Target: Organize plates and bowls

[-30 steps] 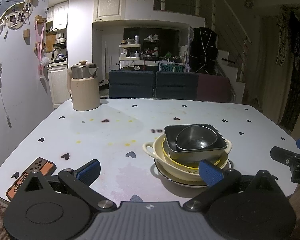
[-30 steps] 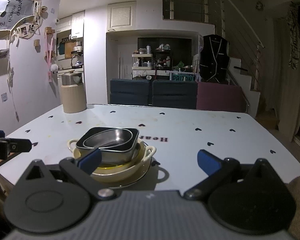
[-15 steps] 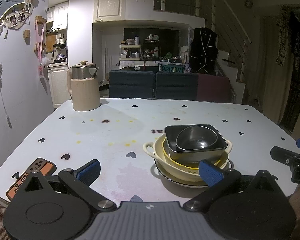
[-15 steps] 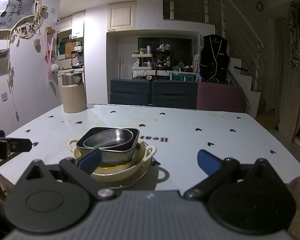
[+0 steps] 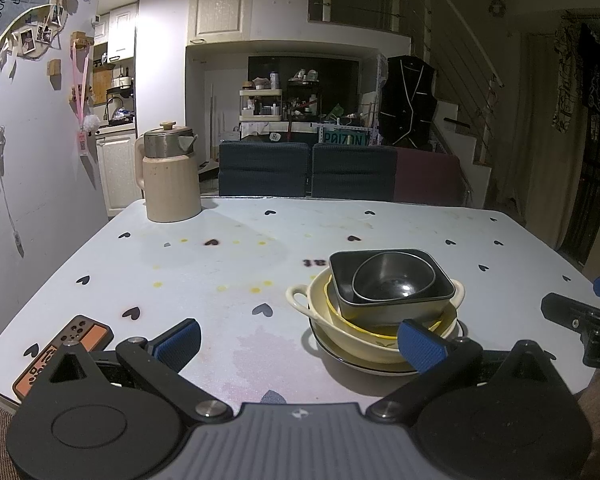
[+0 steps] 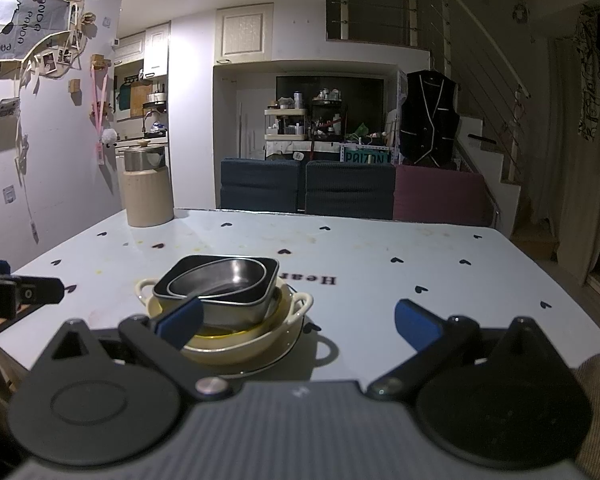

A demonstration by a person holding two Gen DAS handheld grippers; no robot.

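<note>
One stack of dishes stands near the table's front edge: a round steel bowl (image 5: pixel 394 280) nested in a dark square dish (image 5: pixel 392 304), inside a yellow bowl (image 5: pixel 352 322), inside a cream two-handled bowl (image 5: pixel 324 316), all on a dark-rimmed plate (image 5: pixel 340 356). The right wrist view shows the same stack, with the steel bowl (image 6: pixel 224 280) on top and the cream bowl (image 6: pixel 256 344) below. My left gripper (image 5: pixel 300 342) is open and empty, left of and in front of the stack. My right gripper (image 6: pixel 298 322) is open and empty, to the stack's right.
A beige kettle (image 5: pixel 168 176) with a steel lid stands at the table's far left corner. An orange and black card (image 5: pixel 64 350) lies at the near left edge. Dark chairs (image 5: pixel 308 170) line the far side of the heart-patterned table (image 5: pixel 220 264).
</note>
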